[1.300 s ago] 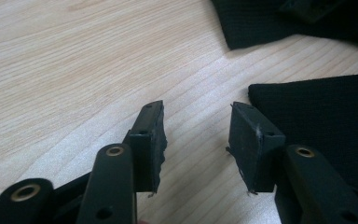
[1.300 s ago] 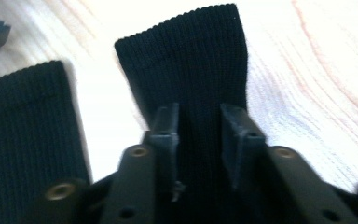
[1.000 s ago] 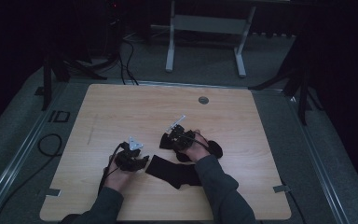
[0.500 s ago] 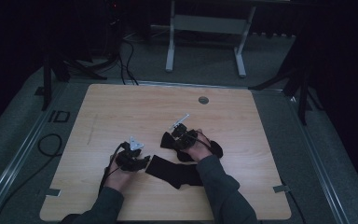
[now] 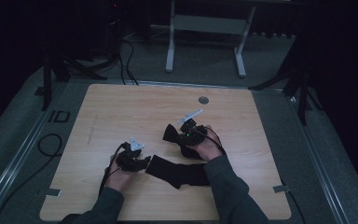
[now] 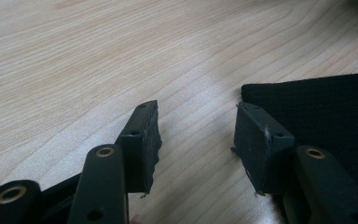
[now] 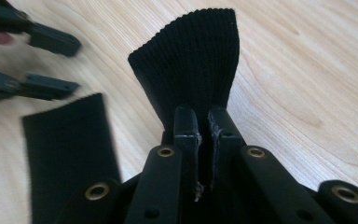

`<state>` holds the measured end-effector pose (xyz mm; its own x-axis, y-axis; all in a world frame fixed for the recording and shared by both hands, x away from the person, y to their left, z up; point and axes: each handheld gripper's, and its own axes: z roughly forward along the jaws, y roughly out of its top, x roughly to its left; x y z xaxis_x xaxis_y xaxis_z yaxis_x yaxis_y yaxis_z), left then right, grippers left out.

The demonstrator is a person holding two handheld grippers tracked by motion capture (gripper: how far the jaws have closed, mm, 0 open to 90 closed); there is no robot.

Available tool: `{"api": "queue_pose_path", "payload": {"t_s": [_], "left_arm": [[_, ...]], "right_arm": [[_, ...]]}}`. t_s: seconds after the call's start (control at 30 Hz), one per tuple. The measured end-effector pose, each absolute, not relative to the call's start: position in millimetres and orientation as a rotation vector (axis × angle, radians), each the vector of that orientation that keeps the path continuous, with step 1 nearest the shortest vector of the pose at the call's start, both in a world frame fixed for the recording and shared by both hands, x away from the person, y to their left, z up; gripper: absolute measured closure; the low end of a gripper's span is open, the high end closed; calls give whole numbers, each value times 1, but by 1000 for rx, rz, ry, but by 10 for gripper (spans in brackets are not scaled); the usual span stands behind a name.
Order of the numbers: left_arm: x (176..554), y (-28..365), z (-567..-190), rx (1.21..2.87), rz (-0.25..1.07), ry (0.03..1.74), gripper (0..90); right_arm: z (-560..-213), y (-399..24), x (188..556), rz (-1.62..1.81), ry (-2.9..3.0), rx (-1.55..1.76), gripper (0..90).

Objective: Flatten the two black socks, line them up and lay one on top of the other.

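Note:
My right gripper (image 7: pixel 204 116) is shut on a black ribbed sock (image 7: pixel 191 60), whose cuff fans out beyond the jaws above the table. In the high view the right gripper (image 5: pixel 173 133) is held off the wooden table (image 5: pixel 121 116) at centre right, with the sock (image 5: pixel 169 132) bunched at its tip. A second black knit piece (image 5: pixel 179 172) lies flat in front of the person; I cannot tell whether it joins the held one. My left gripper (image 5: pixel 144 162) rests at that piece's left end. Its jaws (image 6: pixel 196 135) stand open over bare wood, with the cloth edge (image 6: pixel 317 107) beside the right pad.
A small round grommet (image 5: pixel 203 100) sits near the table's far edge. Cables (image 5: pixel 46 144) lie on the grey floor at the left, and a metal stand (image 5: pixel 205 42) is behind the table. Bare wood stretches across the far and left parts of the table.
The right hand has lifted and moved slightly away from the person, with the sock still clamped. The left hand and the flat black piece have stayed put.

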<state>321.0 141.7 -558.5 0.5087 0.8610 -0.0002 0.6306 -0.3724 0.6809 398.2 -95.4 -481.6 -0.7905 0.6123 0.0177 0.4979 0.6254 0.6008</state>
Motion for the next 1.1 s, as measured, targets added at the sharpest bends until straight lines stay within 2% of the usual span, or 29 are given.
{"api": "queue_pose_path", "payload": {"t_s": [0.37, 0.73, 0.87, 1.1], "left_arm": [[304, 142, -544, 2084, 460, 1190, 657], [280, 141, -546, 2143, 406, 1154, 761], [280, 139, -548, 2167, 398, 1152, 789], [280, 138, -550, 2186, 394, 1153, 816]], "right_arm": [[-464, -94, 366, 931, 2660, 835, 834], [-439, -92, 349, 1008, 2599, 717, 829], [-441, -87, 343, 1001, 2641, 736, 829], [-465, -72, 329, 1003, 2719, 834, 829]]}}
